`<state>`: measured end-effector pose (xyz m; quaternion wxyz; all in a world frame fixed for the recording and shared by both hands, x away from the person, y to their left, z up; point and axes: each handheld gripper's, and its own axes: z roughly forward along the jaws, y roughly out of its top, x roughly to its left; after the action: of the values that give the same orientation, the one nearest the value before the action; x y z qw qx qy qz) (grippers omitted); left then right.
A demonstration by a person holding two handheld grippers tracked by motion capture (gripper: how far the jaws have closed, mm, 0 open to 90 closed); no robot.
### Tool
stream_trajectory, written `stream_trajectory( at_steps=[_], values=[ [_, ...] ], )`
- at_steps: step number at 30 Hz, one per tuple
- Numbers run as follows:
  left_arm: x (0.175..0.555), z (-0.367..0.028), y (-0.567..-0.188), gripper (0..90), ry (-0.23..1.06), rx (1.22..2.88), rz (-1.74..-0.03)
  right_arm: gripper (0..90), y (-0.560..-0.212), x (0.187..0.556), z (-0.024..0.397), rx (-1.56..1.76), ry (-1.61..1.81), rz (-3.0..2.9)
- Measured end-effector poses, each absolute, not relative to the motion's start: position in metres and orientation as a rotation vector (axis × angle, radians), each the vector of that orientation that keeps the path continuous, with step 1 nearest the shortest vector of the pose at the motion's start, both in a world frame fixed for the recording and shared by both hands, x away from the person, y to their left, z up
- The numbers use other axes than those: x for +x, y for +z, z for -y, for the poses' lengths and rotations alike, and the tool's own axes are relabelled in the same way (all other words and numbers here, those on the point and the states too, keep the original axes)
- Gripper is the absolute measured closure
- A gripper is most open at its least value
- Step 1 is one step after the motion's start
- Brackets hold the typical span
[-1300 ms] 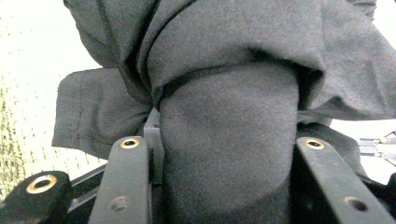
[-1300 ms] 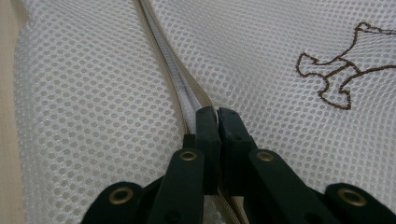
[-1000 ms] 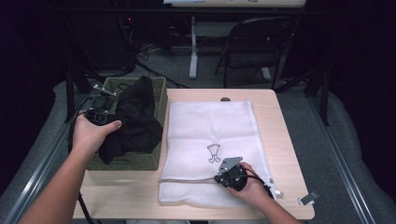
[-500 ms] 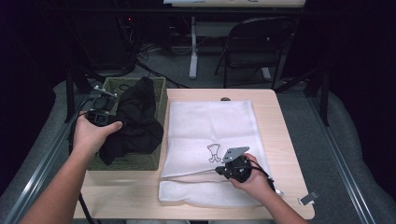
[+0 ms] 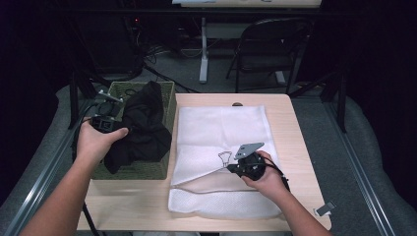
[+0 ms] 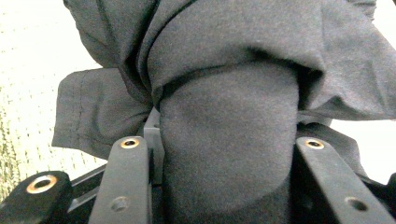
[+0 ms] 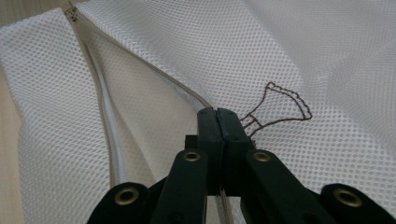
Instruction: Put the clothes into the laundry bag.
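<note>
Your left hand-held gripper (image 5: 110, 118) is over the green woven basket (image 5: 162, 91) at the left side of the surface (image 5: 290, 128). Its jaws are clamped on the black cloth (image 5: 145, 128). In the left gripper view a fat roll of that black cloth (image 6: 229, 140) sits right between the two jaws and bulges up over them. The rest of the cloth hangs in a heap in the basket, just beside your left hand (image 5: 96, 142).

Your right hand-held gripper (image 5: 231, 167) is on the white mesh bag (image 5: 221, 128), which lies flat on the surface next to the basket. Its jaws are pressed together, and they pinch the top edge of the bag's opening, right by the zipper (image 7: 105, 121). In the right gripper view the tips (image 7: 218, 122) meet on that edge, and the mesh pulls up in a little ridge toward them. The zipper is open, and its line runs away from the jaws to the far corner of the bag. The lower flap of the bag lies flat near the front edge of the surface.

There is a small brown stitched drawing (image 7: 280, 105) on the bag, just beside the right jaws. It looks like a little garment shape. No words or brand names can be read on it.
</note>
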<state>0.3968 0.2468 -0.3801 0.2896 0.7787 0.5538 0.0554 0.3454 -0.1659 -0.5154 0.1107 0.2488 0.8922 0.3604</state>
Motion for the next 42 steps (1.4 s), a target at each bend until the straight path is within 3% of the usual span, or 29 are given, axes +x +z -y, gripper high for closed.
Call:
stream_trajectory(
  at_steps=[24,42],
  values=[
    [0.395,-0.245,-0.385,56.9,0.138,2.09,-1.455,89.6,-0.49,0.393,0.166,0.746,1.04,-2.608],
    [0.389,-0.244,-0.383,56.9,0.134,2.107,-1.425,89.5,-0.432,0.395,0.162,0.667,1.073,-2.459]
  ],
)
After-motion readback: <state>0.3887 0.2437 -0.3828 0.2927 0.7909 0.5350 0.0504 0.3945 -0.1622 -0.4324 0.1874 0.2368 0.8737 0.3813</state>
